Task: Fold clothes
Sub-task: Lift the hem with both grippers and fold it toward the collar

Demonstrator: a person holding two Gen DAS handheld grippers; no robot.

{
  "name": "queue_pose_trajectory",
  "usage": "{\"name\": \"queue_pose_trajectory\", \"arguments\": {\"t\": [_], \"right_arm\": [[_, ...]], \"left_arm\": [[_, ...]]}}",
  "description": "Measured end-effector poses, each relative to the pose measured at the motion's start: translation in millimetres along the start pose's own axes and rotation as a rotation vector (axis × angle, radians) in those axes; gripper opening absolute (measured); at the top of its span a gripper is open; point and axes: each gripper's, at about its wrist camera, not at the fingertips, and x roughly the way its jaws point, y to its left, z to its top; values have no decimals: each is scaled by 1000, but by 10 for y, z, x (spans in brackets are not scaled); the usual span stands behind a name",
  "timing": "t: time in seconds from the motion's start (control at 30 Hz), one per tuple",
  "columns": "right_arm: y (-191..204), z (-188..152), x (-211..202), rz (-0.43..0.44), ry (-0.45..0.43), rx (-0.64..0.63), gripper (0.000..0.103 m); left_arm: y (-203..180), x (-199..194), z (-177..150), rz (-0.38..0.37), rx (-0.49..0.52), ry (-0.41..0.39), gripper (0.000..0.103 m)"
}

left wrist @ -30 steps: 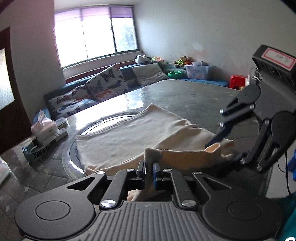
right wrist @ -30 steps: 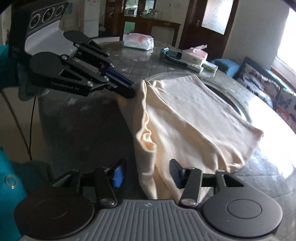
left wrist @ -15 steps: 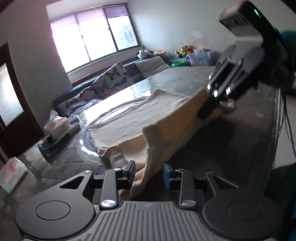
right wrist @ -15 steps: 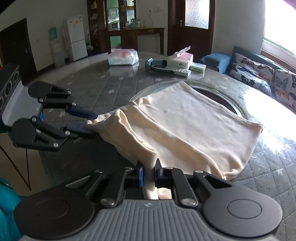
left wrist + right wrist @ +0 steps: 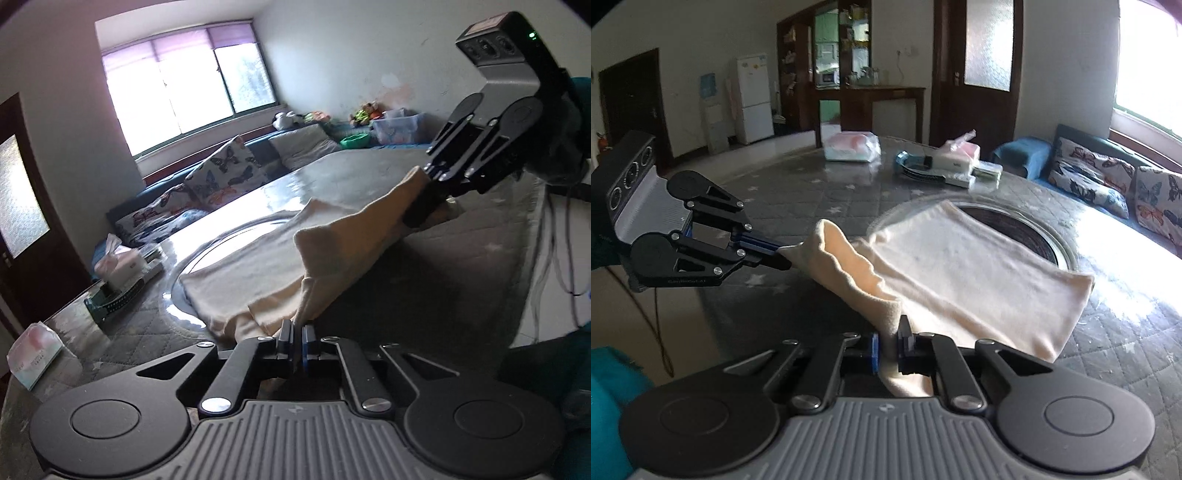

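Note:
A cream garment (image 5: 258,269) lies on the round grey table, partly folded, and shows in the right wrist view (image 5: 960,273) too. My left gripper (image 5: 297,341) is shut on its near left corner; it also shows in the right wrist view (image 5: 783,258), pinching the cloth edge. My right gripper (image 5: 888,345) is shut on the near right corner, and it shows in the left wrist view (image 5: 424,206) holding that corner above the table. The near edge of the garment hangs stretched and lifted between the two grippers.
The table (image 5: 812,206) has a glass turntable ring (image 5: 1034,229) under the garment. Tissue packs (image 5: 853,146) and a tissue box (image 5: 960,151) stand at its far side; the left wrist view shows a tissue box (image 5: 118,262) and a pack (image 5: 33,358). A sofa with cushions (image 5: 221,177) lies beyond.
My left gripper, open half a second ago, has shut on the garment's corner. Both grippers have lifted and stretched the near edge between them.

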Motion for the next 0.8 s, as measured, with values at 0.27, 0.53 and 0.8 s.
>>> {"name": "queue_pose_trajectory", "arguments": {"t": [0.27,0.53,0.8], "right_arm": [[244,-132,-378,51,40,22,8],[-43,182,-298,18,31,40,8],[-722,667,200,-30,70,44,8]], "left_arm": [[-149,-335,52,-63,-59,-11,4],[191,-40,326,-31,-123,-42,4],[714,724,667,13,-173,-19,5]]}}
